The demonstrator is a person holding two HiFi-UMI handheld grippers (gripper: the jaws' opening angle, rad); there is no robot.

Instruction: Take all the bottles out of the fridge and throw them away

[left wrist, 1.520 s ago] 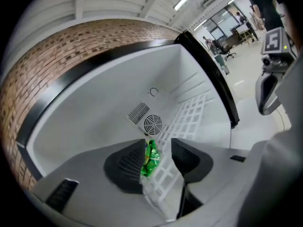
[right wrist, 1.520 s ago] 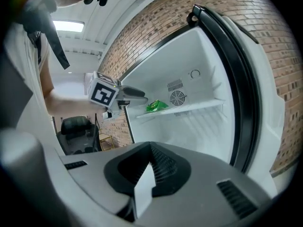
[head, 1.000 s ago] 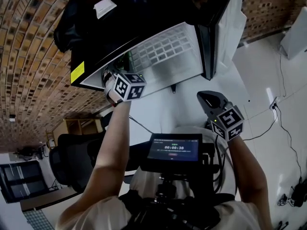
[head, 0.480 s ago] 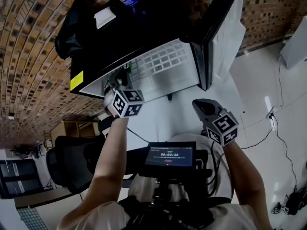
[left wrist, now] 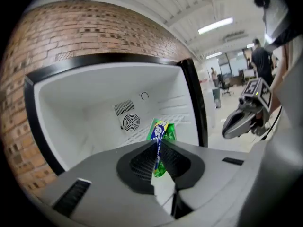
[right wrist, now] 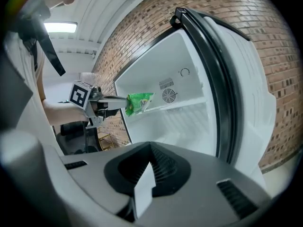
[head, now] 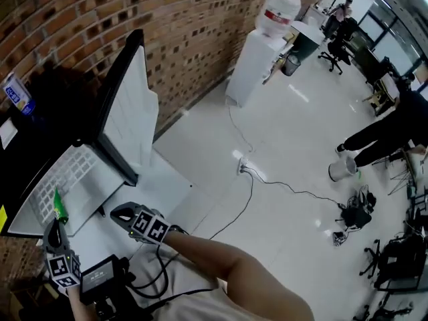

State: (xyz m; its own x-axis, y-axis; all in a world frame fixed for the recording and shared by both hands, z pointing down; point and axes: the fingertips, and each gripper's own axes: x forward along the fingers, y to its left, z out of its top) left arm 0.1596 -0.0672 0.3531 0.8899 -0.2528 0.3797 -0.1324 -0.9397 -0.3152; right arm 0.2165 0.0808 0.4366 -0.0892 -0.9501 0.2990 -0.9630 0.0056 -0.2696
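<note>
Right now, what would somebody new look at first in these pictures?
Probably the bright green bottle pinched in the left tongs, held up in front of the open fridge. Next, the fridge's white inside, and the water cooler standing farther along the brick wall.

The glossy white tiled floor carries most of the things. At its far edge, along the brick wall, stands a tall white water dispenser with a clear bottle on top. Near the middle of the floor lies a small white power strip. A thin black cable runs over the floor toward the right edge, where a white round bucket stands. At the left edge, the top of the black fridge carries a blue and white carton.
</note>
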